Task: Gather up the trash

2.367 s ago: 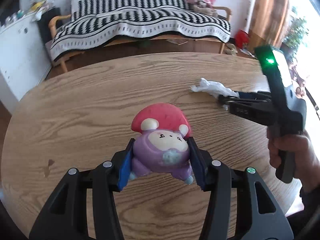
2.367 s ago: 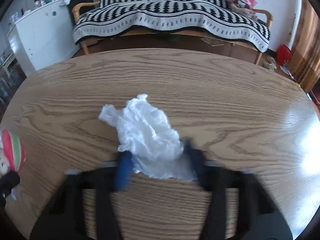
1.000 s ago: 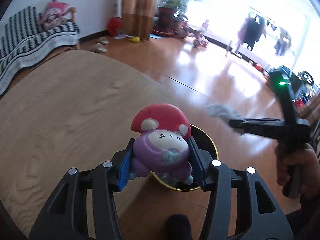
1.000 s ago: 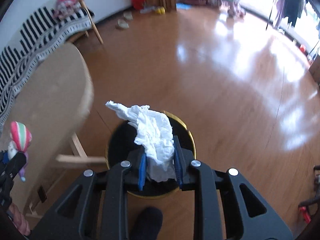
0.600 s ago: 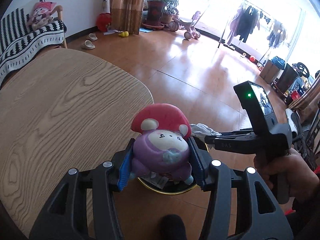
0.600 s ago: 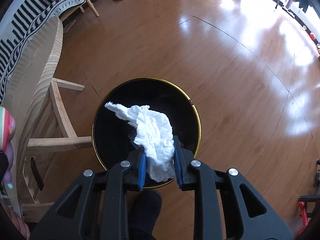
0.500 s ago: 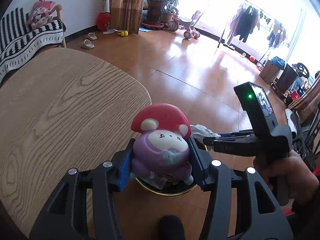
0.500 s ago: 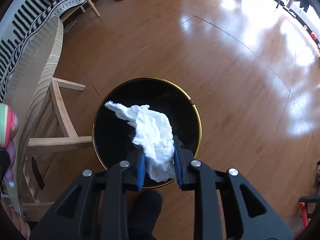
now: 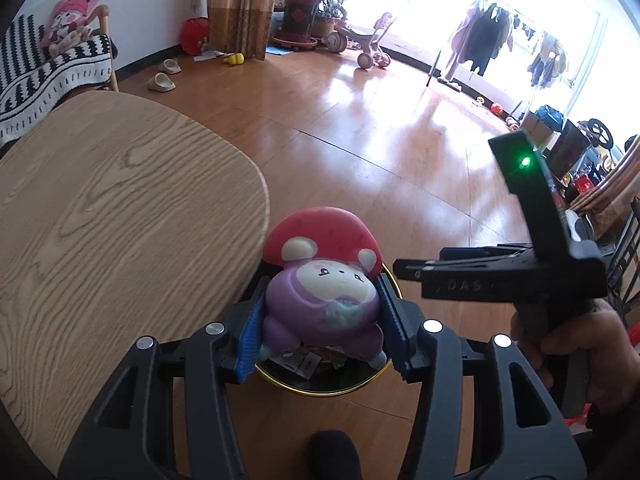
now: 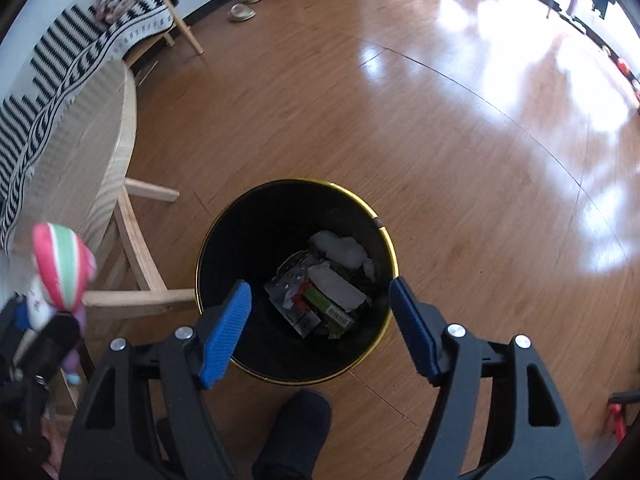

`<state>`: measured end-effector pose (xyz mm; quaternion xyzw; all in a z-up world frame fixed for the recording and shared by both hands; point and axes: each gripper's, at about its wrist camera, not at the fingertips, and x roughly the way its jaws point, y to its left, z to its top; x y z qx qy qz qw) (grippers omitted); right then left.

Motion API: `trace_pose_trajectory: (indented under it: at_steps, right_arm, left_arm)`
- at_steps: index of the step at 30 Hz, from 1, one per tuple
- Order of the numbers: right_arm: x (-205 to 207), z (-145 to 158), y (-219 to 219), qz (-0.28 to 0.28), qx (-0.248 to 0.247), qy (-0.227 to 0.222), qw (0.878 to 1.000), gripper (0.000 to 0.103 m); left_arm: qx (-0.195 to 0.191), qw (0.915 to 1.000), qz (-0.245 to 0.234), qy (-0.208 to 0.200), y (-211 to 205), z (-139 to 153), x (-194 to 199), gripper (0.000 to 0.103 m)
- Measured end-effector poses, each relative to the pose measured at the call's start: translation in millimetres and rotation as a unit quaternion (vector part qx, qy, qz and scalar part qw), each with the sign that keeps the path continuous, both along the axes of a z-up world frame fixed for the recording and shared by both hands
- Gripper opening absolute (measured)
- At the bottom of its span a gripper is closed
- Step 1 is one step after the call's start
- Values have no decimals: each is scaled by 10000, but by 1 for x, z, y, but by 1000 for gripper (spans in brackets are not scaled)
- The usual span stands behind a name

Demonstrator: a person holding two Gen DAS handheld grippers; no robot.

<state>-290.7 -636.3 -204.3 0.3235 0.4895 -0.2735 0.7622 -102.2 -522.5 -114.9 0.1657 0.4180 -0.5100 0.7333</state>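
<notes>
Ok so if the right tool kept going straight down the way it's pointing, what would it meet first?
Probably the trash pile at the bottom of the black bin. The right tool, its jaws opening with nothing between them, aims into the bin's mouth. Depth is unclear, so its fingers might catch the gold rim first.

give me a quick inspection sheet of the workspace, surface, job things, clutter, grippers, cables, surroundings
surface: wooden table, its visible part bare; glossy wood floor beyond.
job's things: black bin with gold rim on the floor beside the table; white tissue lies inside on wrappers and packets; mushroom-cap plush toy is held above the bin.
clutter: slippers, yellow toy and tricycle on the floor.
grippers: left gripper shut on the plush toy; right gripper over the bin, jaws opening, nothing between them.
cables: nothing seen.
surroundings: striped-blanket bench, curtain, potted plant, clothes rack by a bright window; a dark shoe at the bottom edge.
</notes>
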Motion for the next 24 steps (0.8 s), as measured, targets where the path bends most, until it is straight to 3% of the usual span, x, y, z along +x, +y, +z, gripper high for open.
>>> trace_pose_trajectory:
  at_steps: [4,5,6,8,12,17,24]
  right_arm:
    - [-16,5,-9,-288,1,-73,9996,72]
    - [-18,6,-11,-348,8,-97,9993,72]
    - [-21,7,-12,-414,26,-139,9990,72]
    - [-27,10,-15,-557,70,-239,9981,73]
    - [-31,18,-13,-678,10,-316,9972,73]
    - [-18,41,8,-545,-444,-262,9972,74]
    - [37,103,75,98,-1483,-674,9866,80]
  left_arm:
    - [-31,10000,-58,-45,-12,-2,-4,53]
    - [-51,10000,-60,-23,-13,-3,-4,59]
    - [-90,9999,-65,-5,-14,-2,-3,73]
    - [-210,9998,-28,-43,-14,1,-2,84]
    - [-351,9994,-1,-60,-11,10,1,88]
    - [-502,9986,164,-74,10,28,12,93]
    - [-420,9925,997,-563,94,60,56,96]
